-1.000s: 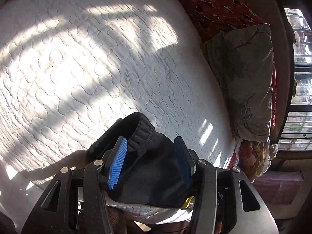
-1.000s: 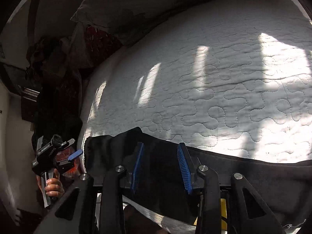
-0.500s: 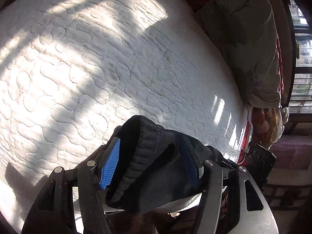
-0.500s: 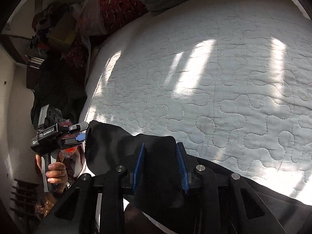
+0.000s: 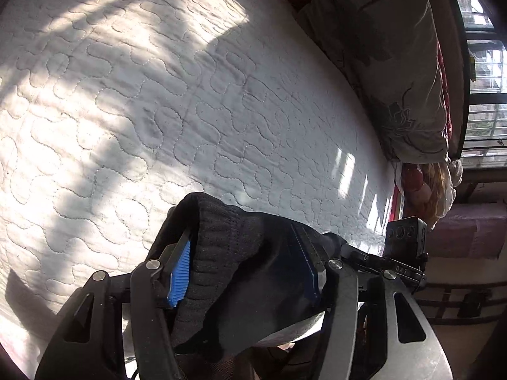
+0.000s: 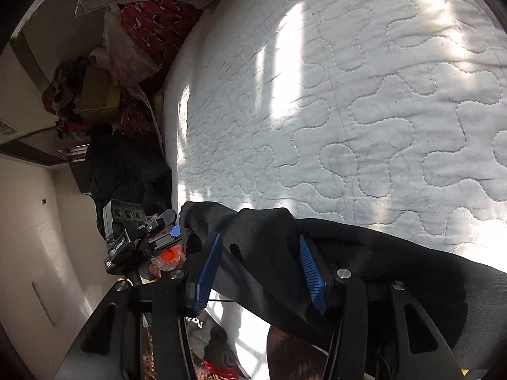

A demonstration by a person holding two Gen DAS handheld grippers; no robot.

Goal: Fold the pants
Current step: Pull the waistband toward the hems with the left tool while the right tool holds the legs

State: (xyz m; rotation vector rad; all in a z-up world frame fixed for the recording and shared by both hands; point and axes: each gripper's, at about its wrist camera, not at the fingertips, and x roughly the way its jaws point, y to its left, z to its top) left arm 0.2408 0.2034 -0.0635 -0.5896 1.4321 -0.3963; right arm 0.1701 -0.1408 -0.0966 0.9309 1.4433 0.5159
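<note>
Left tongs (image 5: 245, 267) and right tongs (image 6: 263, 272) each pinch the black pants (image 6: 364, 272), so you can likely spread them flat over the mattress (image 5: 158, 95).

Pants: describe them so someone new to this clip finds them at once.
Start at the white quilted mattress. At its near edge, dark fabric hangs bunched between both grippers' blue-padded fingers: the pants. Their ribbed black waistband is the only dark cloth on the mattress, unlike the grey floral pillow.
</note>
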